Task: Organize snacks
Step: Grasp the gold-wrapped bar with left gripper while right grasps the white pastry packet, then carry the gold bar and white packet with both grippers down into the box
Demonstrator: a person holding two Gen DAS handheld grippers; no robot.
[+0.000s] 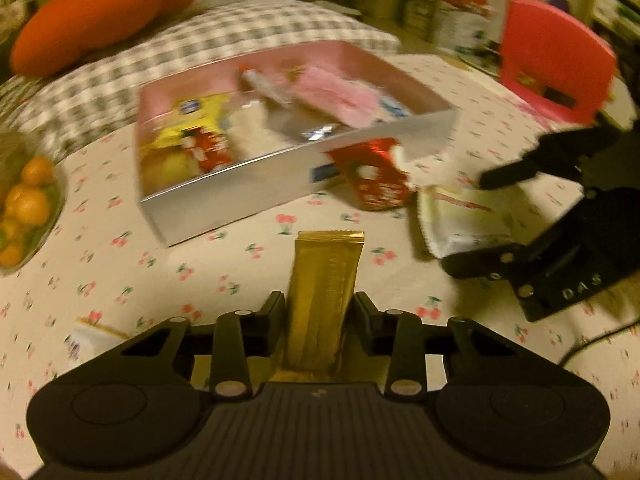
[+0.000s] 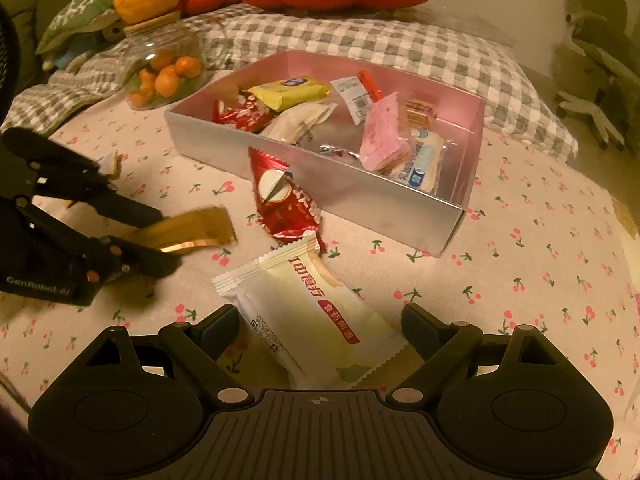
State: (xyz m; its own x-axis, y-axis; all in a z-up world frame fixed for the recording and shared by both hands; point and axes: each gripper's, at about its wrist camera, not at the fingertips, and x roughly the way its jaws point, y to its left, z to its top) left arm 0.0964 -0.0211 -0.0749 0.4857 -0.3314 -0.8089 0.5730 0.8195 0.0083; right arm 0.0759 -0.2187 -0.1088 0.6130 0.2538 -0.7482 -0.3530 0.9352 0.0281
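Two tongs [image 1: 320,312] marked "GenRobot.AI", "DAS"

We are holding our right gripper [image 2: 320,322] wide open around a white snack pack [image 2: 316,316]. Our left gripper [image 2: 160,240] is pinching a gold bar [image 2: 192,230]. A red pack [image 2: 286,204] is lying beside the box [image 2: 384,196].

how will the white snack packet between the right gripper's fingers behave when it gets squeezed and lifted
The white snack packet looks puffy, so it probably gives under the right gripper rather than staying stiff. Its glossy film may be slippery. It seems light for its size, and its crimped end, resting on the red packet, will likely droop a little.
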